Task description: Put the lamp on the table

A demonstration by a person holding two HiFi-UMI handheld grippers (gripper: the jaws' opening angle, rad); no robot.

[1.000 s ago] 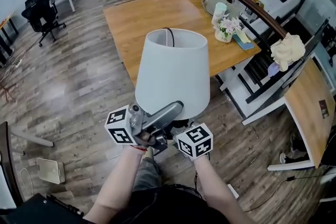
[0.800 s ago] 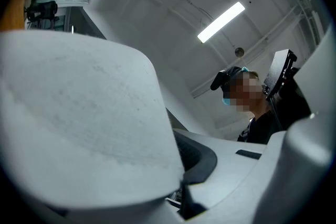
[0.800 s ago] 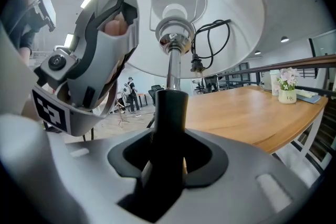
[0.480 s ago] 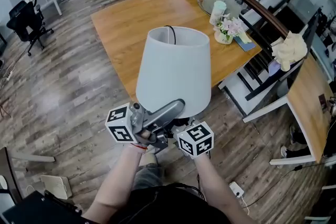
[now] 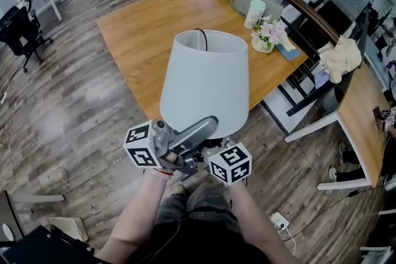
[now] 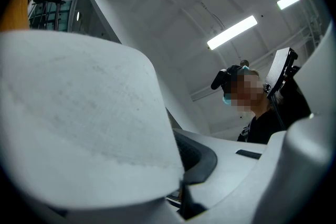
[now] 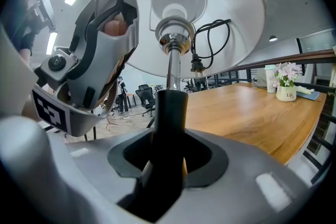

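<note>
Right gripper (image 7: 170, 168) jaws clamped on the black lower stem (image 7: 170, 113) of the lamp (image 5: 205, 80). The chrome rod (image 7: 171, 63) runs straight up from the jaws into the white shade (image 5: 205, 80). The black cord with its plug (image 7: 198, 64) hangs loose inside the shade, just right of the rod. Left gripper (image 6: 181, 186) sits just left of the right gripper at the shade's lower edge. The shade wall (image 6: 79, 113) sits between its jaws with the visible dark pad (image 6: 197, 157) pressed against it; the other jaw is hidden behind the shade. In the head view both marker cubes, left (image 5: 141, 146) and right (image 5: 230, 164), show side by side just below the shade. The lamp is upright and held in the air above both grippers, over the wooden floor (image 5: 80, 108) and not on the table. The wooden table (image 5: 161, 28) lies ahead of the grippers, its near edge hidden behind the shade. Ahead and to the right of the grippers on the table are a flower pot (image 5: 266, 34) and a pale cup (image 5: 253, 12). The person's forearms (image 5: 139, 213) reach up to the grippers from below.
</note>
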